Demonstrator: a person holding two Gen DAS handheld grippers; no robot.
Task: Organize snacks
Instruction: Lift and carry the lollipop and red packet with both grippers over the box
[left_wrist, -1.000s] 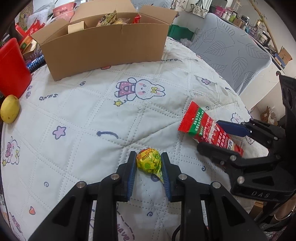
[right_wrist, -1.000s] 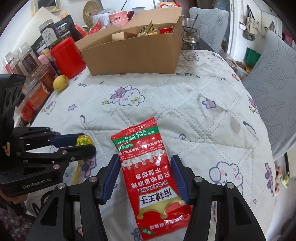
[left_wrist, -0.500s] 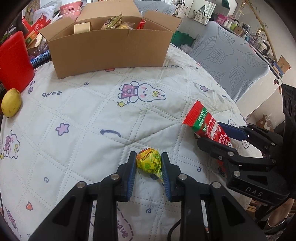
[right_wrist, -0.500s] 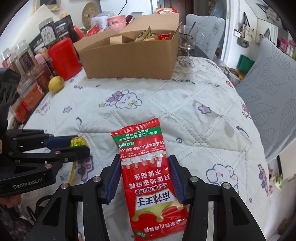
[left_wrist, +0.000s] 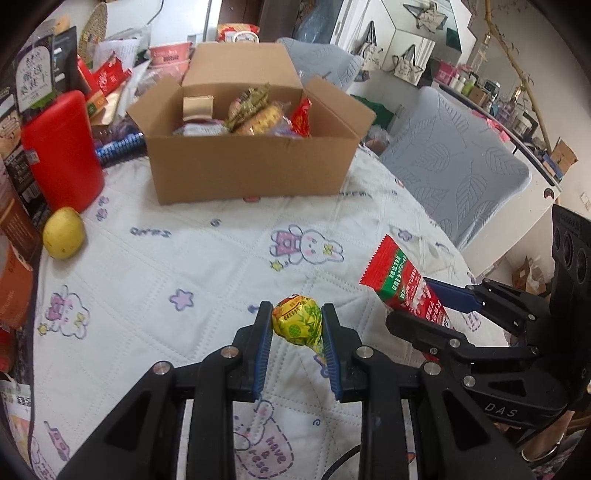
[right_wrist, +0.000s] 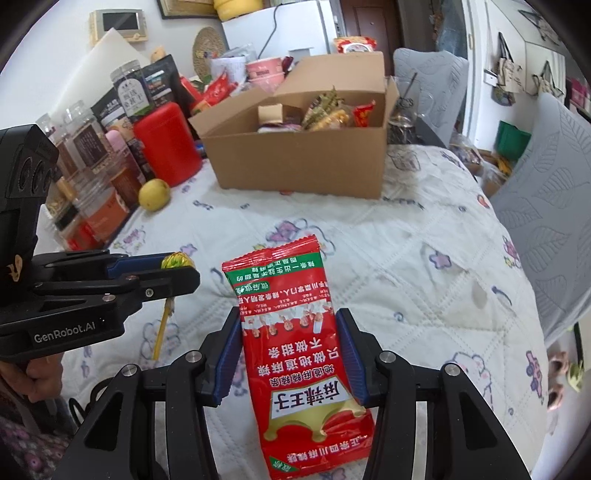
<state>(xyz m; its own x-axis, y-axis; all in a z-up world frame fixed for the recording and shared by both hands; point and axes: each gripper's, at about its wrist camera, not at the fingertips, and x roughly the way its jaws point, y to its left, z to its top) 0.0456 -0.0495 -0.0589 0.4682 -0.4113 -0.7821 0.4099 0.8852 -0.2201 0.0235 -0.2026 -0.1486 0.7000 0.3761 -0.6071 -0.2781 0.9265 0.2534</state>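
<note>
The left gripper (left_wrist: 297, 325) clamps a yellow-green lollipop (left_wrist: 297, 323) in front of the cardboard box (left_wrist: 255, 166). The right gripper (right_wrist: 288, 354) grips a red snack packet (right_wrist: 295, 332), apparently lifted clear of the counter (left_wrist: 166, 266), nearer than the box.

Left wrist view: looking forward and down along the left hand-held gripper (left_wrist: 297, 325), close above the quilted surface (left_wrist: 207, 258). Right wrist view: likewise from the right hand-held gripper (right_wrist: 288, 332), tilted less steeply. Shared: far cardboard box (left_wrist: 251, 166) (right_wrist: 299, 162), red canister (left_wrist: 61, 147) (right_wrist: 166, 144), each other's gripper alongside.
</note>
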